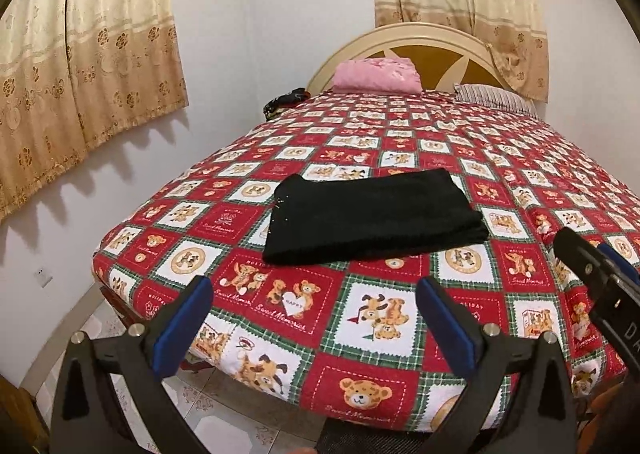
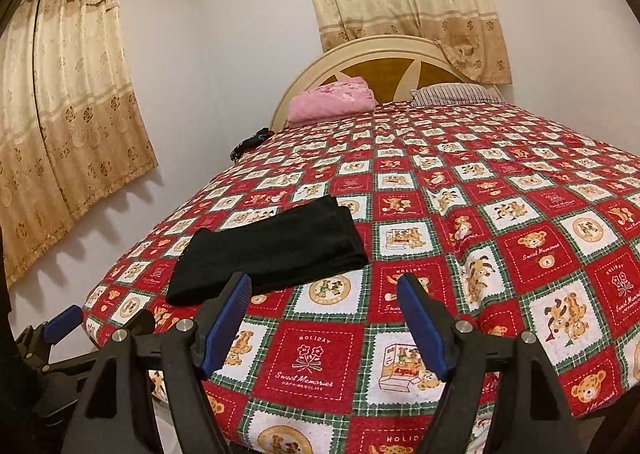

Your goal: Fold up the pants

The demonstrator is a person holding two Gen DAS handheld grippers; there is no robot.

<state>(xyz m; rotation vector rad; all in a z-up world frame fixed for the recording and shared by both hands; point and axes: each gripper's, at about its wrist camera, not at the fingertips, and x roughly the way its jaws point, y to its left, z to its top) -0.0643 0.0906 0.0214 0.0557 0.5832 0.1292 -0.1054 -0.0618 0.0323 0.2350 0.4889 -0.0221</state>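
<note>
Folded black pants (image 1: 374, 216) lying near the bed's (image 1: 400, 386) foot edge, twd its left corner; left claw (image 1: 314, 318) gaping wide w/ nothing in it, right claw (image 2: 324, 318) opening, empty too, both hovering over the foot edge

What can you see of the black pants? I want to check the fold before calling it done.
The black pants are folded into a compact, roughly rectangular stack of soft, matte, knit-looking fabric. They lie flat on the bedspread, near the bed's foot end towards its left side. Layered edges show along the right end, and the near edge is rounded and thick. Only the bedspread touches them; both grippers are clear of them.
</note>
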